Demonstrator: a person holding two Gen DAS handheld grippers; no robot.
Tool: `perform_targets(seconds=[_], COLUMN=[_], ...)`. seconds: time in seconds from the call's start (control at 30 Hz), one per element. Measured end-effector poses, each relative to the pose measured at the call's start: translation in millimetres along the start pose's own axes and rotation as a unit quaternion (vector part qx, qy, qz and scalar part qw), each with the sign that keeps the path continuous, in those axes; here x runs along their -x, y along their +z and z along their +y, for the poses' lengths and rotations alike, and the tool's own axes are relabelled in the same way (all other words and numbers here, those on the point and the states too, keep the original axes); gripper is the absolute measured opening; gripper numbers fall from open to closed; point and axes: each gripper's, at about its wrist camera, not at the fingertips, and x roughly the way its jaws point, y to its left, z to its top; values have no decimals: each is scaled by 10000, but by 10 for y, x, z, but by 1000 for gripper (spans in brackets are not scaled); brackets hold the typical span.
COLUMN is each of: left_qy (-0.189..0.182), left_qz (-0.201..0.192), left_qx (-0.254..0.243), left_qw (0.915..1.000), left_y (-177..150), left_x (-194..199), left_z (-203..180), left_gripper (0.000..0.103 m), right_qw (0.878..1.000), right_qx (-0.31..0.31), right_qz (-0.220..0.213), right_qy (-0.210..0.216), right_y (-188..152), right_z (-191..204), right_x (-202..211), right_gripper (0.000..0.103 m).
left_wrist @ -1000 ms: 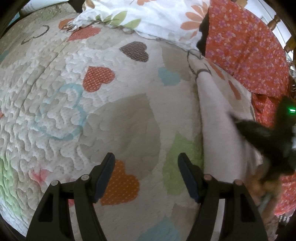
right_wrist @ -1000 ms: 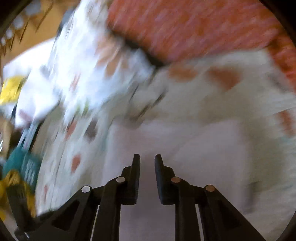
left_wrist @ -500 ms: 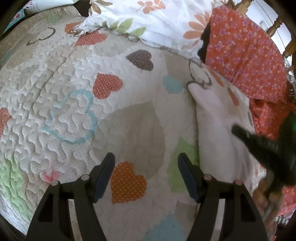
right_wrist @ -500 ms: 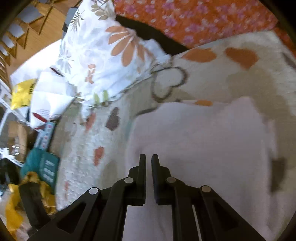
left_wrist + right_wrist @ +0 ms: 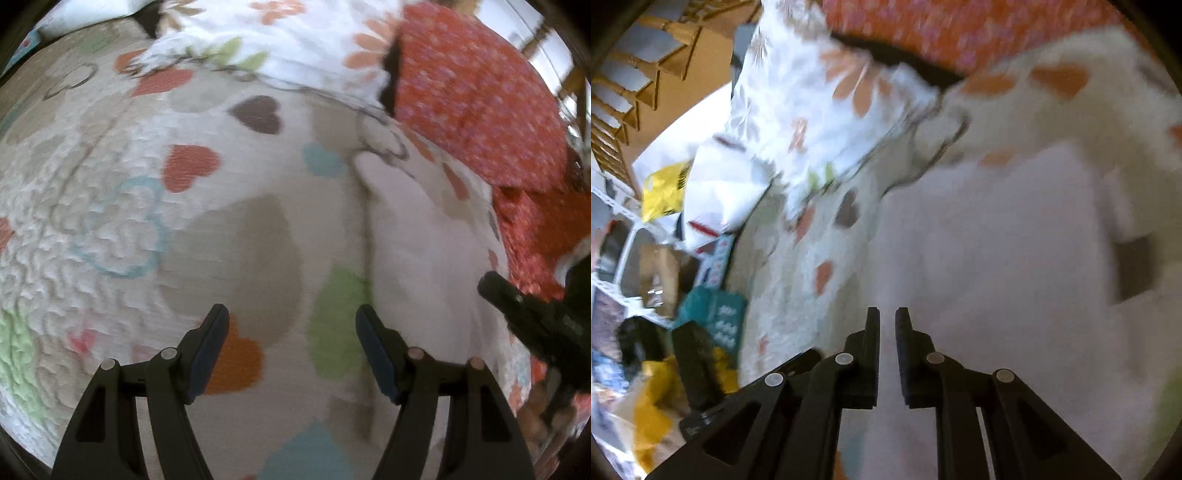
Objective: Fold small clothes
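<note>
A pale pink-white small garment (image 5: 417, 258) lies flat on the heart-print quilt (image 5: 147, 206), at the right of the left wrist view. It fills the right half of the right wrist view (image 5: 997, 266). My left gripper (image 5: 291, 332) is open and empty above the quilt, just left of the garment's edge. My right gripper (image 5: 887, 325) hovers over the garment with its fingers nearly together and nothing visible between them. It also shows in the left wrist view (image 5: 532, 314) at the garment's right side.
A white floral pillow (image 5: 277, 40) and an orange floral pillow (image 5: 472, 92) lie at the far end of the bed. Past the bed's left edge are shelves, bags and boxes (image 5: 665, 280). A wooden railing (image 5: 624, 92) stands beyond.
The right gripper swung over the garment and steadied, its fingers closing from a small gap to nearly touching. The left gripper drifted slightly and stayed open.
</note>
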Motion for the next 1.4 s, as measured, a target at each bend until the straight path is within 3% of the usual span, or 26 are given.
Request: perform_targets(seconds=[0.13, 0.23, 0.3, 0.33, 0.37, 0.47, 0.53, 0.63, 0.7, 0.77, 0.83, 0.97, 1.27, 1.4], left_qy=[-221, -181, -39, 52, 90, 145, 230, 285, 244, 157, 50, -137, -187, -314], left_qz=[88, 227, 418, 544, 623, 653, 650, 671, 693, 709, 745, 801, 824, 400], left_qx=[-501, -805, -948, -1011, -1034, -1102, -1257, -1531, -1604, -1664, -1698, -1750, -1858, -1691], left_qw=[9985, 9963, 9946, 9934, 9926, 9916, 9897, 9855, 9843, 9834, 9826, 9812, 9789, 9843], left_y=[-129, -239, -312, -347, -367, -389, -394, -448, -502, -572, -648, -799, -856, -703], left_x=[-91, -201, -317, -388, -432, -457, -425, -380, -340, -293, -257, -192, -31, 209], left_z=[-347, -535, -613, -636, -640, -641, -662, -692, -682, -642, -593, -471, -355, -285], left_gripper=[70, 73, 75, 76, 77, 77, 77, 74, 74, 74, 74, 74, 74, 74], right_qw=[9968, 9898, 9749, 9668, 9669, 9816, 9879, 9967, 9984, 9972, 9926, 9939, 9892, 9902], right_qx=[-360, -412, -370, -328, -377, -718, -581, -326, -181, -129, -176, -410, -229, -332], right_qz=[152, 227, 178, 147, 111, -134, -243, -128, 62, 363, 622, 515, 632, 614], right_qy=[-704, -1341, -2187, -2531, -2523, -1762, -1417, -732, -532, -646, -1027, -882, -1302, -1207], right_y=[-44, -66, -57, -52, -40, -18, -61, -221, -354, -508, -650, -687, -694, -650], right_z=[-506, -816, -901, -941, -985, -1040, -939, -764, -691, -677, -776, -886, -755, -776], right_x=[117, 189, 298, 352, 406, 650, 736, 765, 713, 585, 472, 547, 452, 509], right_gripper=[12, 1, 8, 17, 18, 18, 18, 18, 18, 18, 17, 14, 18, 19])
